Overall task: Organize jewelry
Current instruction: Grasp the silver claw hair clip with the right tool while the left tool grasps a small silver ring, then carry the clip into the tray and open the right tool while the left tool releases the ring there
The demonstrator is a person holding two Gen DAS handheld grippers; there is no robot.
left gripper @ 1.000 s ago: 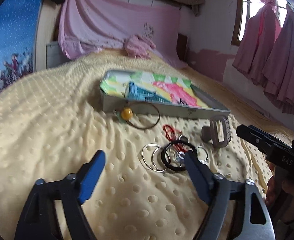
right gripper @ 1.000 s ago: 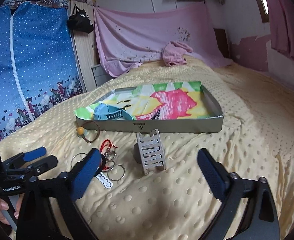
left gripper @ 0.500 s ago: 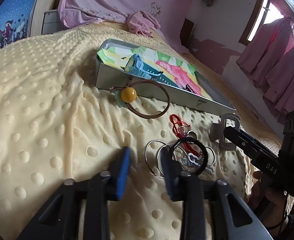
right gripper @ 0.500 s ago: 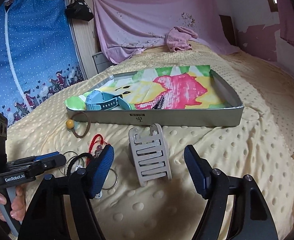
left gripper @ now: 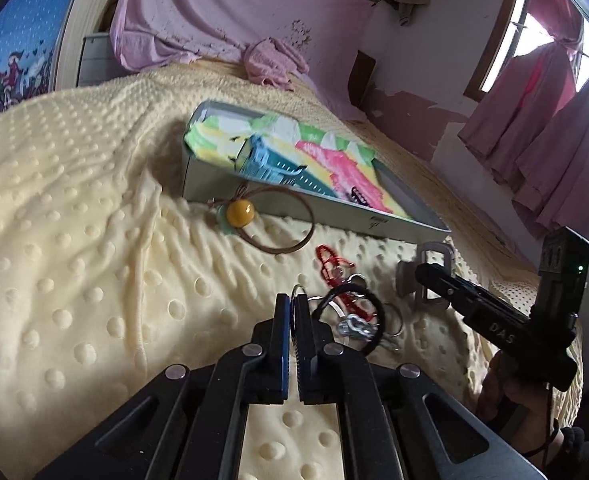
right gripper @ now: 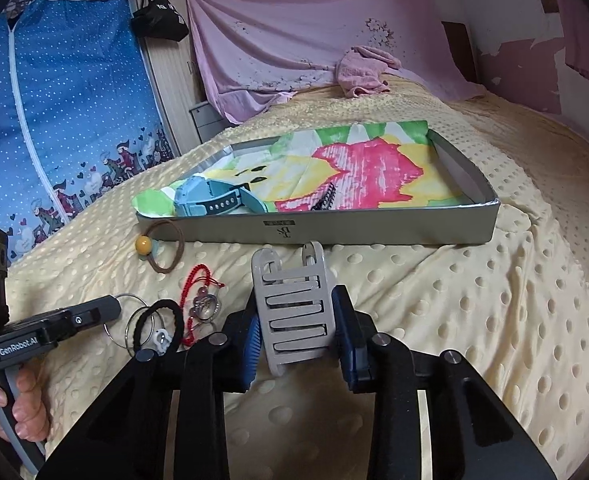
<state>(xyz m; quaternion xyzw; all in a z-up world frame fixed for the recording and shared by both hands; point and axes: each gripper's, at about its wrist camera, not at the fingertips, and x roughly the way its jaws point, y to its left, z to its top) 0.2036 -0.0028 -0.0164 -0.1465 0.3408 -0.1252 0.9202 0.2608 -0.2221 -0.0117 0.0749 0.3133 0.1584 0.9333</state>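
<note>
Grey hair claw (right gripper: 294, 312) between right tool (right gripper: 296, 342) pads — tray (right gripper: 374, 230) just beyond.

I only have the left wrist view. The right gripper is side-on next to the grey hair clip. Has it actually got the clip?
Observer: Yes. In the right wrist view the right gripper has its pads against both long sides of the grey hair clip.
Operator: Is the clip off the blanket?
Observer: It doesn't look lifted; its far end lies on the blanket, just short of the tray front wall.
Operator: Is there room in the tray?
Observer: The blue watch sits at the left end; the right part of the patterned liner is bare.
</note>
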